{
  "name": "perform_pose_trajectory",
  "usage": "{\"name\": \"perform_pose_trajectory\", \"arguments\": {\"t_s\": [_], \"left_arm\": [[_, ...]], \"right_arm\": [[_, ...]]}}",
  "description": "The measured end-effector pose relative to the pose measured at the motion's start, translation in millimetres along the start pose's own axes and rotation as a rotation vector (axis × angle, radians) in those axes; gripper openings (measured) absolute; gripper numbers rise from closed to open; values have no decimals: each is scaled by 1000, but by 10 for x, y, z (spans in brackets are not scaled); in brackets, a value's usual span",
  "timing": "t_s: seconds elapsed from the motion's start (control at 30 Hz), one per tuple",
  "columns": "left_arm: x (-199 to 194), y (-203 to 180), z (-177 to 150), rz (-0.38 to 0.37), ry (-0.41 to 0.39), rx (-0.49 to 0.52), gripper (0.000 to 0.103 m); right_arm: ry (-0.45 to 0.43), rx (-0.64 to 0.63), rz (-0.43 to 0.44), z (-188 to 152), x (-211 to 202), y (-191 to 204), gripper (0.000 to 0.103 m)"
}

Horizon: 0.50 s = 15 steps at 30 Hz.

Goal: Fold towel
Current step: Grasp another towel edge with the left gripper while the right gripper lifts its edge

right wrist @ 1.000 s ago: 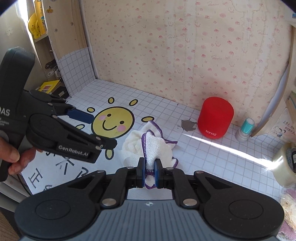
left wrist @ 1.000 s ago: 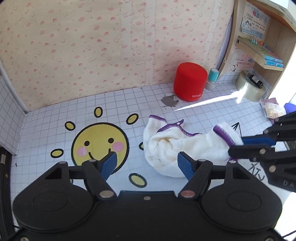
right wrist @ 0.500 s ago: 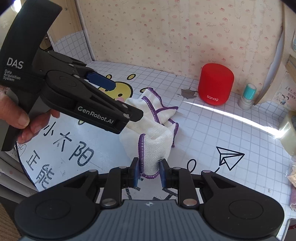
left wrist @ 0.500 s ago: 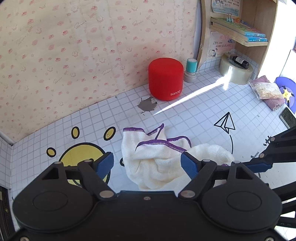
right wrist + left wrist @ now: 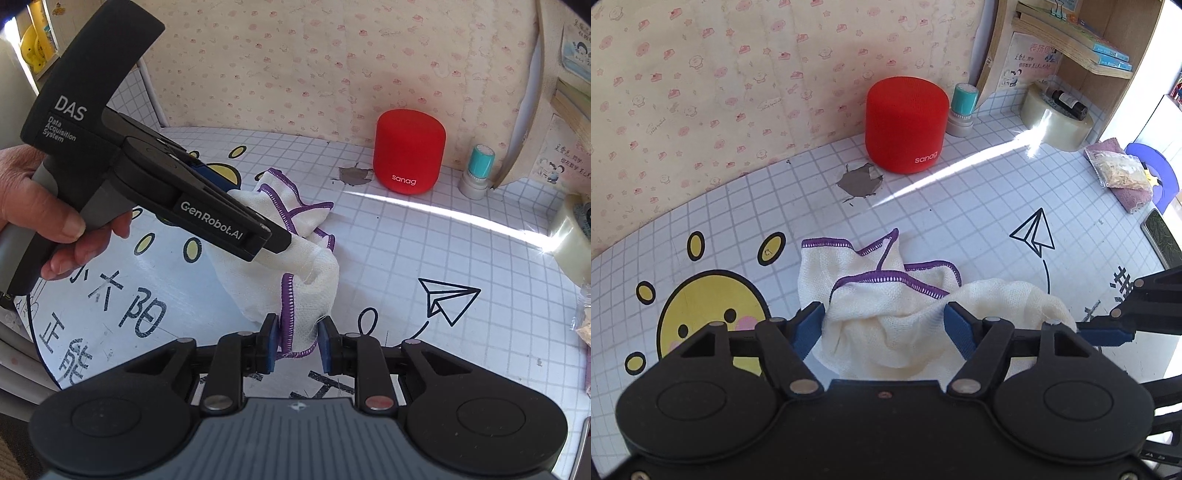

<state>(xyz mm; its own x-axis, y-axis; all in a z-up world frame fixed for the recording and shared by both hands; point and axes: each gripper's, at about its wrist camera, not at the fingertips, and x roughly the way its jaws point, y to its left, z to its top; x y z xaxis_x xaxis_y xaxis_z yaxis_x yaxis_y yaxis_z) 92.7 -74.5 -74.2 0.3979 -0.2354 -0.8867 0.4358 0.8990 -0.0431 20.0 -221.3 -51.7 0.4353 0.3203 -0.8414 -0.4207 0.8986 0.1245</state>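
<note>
Pinching a purple-hemmed corner of the towel (image 5: 295,266), my right gripper (image 5: 297,341) has its jaws nearly closed on the cloth. My left gripper (image 5: 884,325) stands wide open, straddling the crumpled heap and gripping nothing.

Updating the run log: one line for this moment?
towel: crumpled, unfolded | right gripper: shut on towel | left gripper: open over towel

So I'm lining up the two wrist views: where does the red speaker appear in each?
Left wrist: the red speaker stands upper centre, against the wall, beyond the towel.
Right wrist: red speaker upper right of centre, at the wall.
Shared landmark: the paper-plane drawing on the table.
</note>
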Motion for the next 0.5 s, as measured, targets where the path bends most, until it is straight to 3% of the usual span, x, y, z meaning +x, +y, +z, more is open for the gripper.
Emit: {"name": "perform_pose_trajectory", "arguments": {"t_s": [0.07,0.17,0.37,0.5], "left_arm": [[14,-7,9,13,9,2,35],[-4,11,11,-3,0,-13,20],[-104,31,27,-8,-30,-40,17],[-176,46,55,19,-55,-42,17]], "right_arm": [[0,0,-3,1,1,1,22],[1,0,-7,2,2,3,22],[-19,-11,-24,107,-13,-8,21],[-40,-23,-39,214,-29,-20,12]]}}
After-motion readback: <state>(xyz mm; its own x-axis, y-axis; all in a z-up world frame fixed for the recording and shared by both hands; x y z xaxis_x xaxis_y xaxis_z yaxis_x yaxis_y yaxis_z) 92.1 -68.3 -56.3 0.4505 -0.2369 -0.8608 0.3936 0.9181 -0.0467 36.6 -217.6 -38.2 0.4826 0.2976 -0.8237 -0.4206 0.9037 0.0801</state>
